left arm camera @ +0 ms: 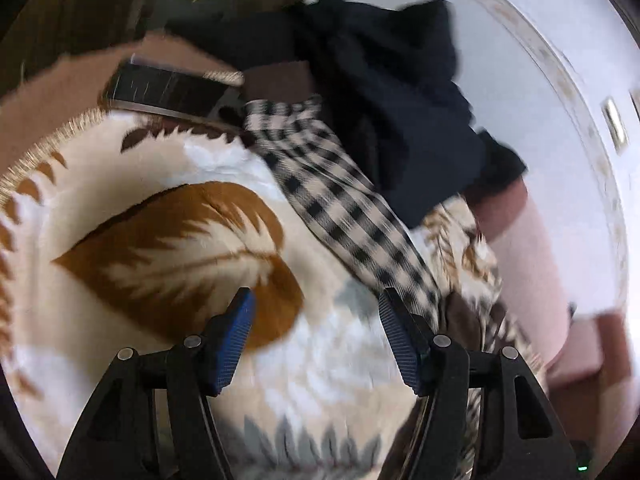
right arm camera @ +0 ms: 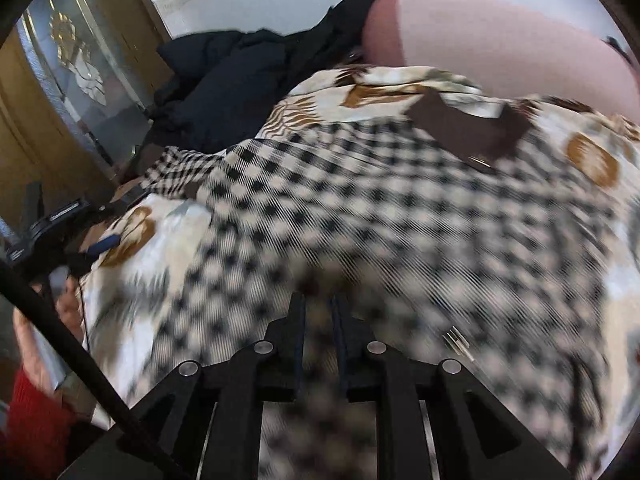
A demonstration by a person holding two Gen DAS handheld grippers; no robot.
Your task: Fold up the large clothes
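Between the blue pads of the left tool [left arm camera: 316,300] nothing is caught: its jaws stand wide over a plush blanket [left arm camera: 168,184], cream with rust-brown leaf shapes and grey fronds. Just beyond its right finger a strip of the checked garment [left arm camera: 340,204] runs away up the view, black squares on beige, narrow and rumpled like a sleeve. Farther off that strip meets a heap of dark navy clothing [left arm camera: 400,92], and a pink pillow [left arm camera: 528,256] lies to the tool's right, by a pale wall.

Under the right tool [right arm camera: 318,300] the same checked garment [right arm camera: 360,208] spreads broad and mostly flat across the blanket [right arm camera: 160,248], though motion blurs its pattern. This tool's jaws are nearly together with only a narrow slot between them; checked cloth shows in that slot, but whether the pads pinch it I cannot tell. Ahead and to the right, a dark brown collar [right arm camera: 468,128] marks the garment's far end. Past it lie the pink pillow [right arm camera: 492,36] and, to the left, the navy heap [right arm camera: 224,92]. At the far left edge sits the other tool [right arm camera: 60,232], held by a hand [right arm camera: 52,320] with a red sleeve.
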